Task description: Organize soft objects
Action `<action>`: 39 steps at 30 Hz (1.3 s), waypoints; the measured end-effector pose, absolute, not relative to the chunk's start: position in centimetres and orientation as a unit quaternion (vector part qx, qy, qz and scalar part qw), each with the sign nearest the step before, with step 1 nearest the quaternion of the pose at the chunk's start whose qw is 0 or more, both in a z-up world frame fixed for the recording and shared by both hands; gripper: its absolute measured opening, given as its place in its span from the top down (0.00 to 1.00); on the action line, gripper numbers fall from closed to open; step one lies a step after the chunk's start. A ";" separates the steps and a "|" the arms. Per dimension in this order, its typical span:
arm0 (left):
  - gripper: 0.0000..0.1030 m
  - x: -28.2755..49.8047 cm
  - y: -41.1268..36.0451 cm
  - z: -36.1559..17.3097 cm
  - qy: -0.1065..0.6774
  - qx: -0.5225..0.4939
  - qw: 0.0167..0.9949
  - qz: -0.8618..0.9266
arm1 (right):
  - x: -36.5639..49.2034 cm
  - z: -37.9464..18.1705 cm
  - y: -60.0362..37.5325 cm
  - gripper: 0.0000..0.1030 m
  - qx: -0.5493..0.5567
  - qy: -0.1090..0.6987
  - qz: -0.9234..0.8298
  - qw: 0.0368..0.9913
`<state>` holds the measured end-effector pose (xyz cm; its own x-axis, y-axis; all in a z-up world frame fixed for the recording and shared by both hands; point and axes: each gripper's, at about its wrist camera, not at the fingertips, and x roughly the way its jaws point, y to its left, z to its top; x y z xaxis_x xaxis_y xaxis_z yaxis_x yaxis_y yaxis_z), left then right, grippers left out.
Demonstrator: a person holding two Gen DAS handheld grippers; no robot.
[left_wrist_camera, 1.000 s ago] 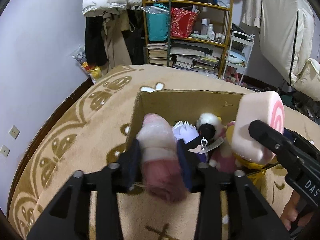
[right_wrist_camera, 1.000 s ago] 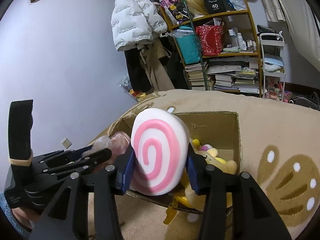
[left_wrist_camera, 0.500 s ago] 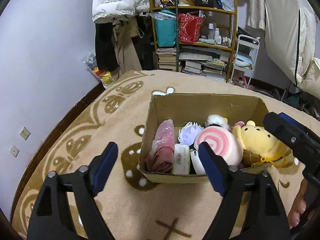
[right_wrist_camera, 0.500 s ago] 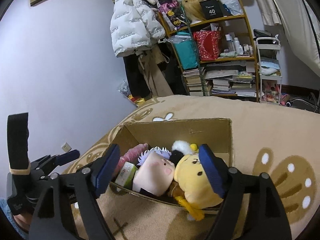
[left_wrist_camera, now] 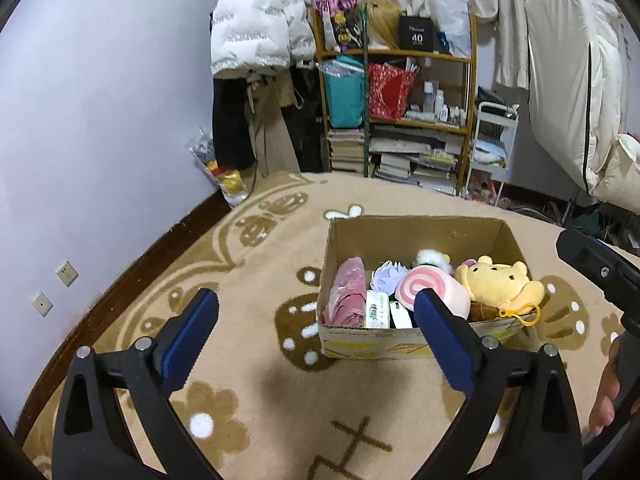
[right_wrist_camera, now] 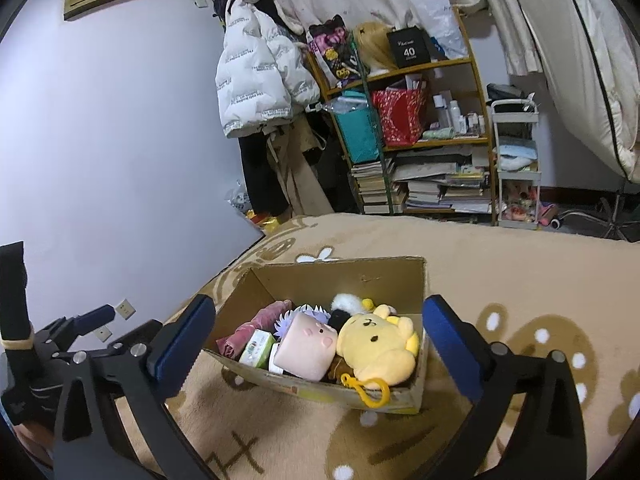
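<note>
Both grippers hang above the rug [left_wrist_camera: 248, 360] with nothing in them: the left gripper [left_wrist_camera: 316, 336] has its fingers spread wide apart, and the right gripper [right_wrist_camera: 316, 344] likewise stands fully open, each pointed down toward the box [right_wrist_camera: 404, 276] from the near side. The soft things lie packed in that cardboard box, which sits on the rug. A pink cloth [left_wrist_camera: 346, 294] lies rolled along the left wall, probably so it takes little room; next to it stand a small green-and-white pack [left_wrist_camera: 378, 308] and a purple spiky plush [left_wrist_camera: 386, 276]. The swirl cushion [left_wrist_camera: 430, 290] lies on its side in the middle, its spiral face turned toward the left camera, touching the yellow bear [right_wrist_camera: 376, 344], which fills the right end with its yellow clip [right_wrist_camera: 370, 390] hanging over the front wall. A white fluffy toy [right_wrist_camera: 346, 302] peeks out behind them. With the box full and no loose soft things visible on the rug, the sorting looks close to done; the open fingers fit a release or a search for the next piece.
</note>
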<state>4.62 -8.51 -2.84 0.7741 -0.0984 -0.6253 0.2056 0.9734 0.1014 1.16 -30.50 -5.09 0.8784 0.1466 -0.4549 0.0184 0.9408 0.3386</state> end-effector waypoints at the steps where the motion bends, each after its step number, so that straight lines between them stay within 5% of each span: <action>1: 0.03 4.1 -8.3 -2.4 0.321 0.082 0.940 -0.081 | 0.7 -4.8 -30.5 0.00 0.166 0.242 0.031 0.956; 39: 0.01 -6.3 -5.8 1.6 0.254 0.090 0.959 -0.086 | -11.0 -1.7 -29.6 0.00 0.090 0.207 -0.057 0.972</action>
<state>-6.26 -5.78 1.55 0.8557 -0.1196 -0.5034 0.2114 0.9688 0.1291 -11.01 -29.56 -1.67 0.9076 -0.0739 -0.4133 0.1485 0.9773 0.1513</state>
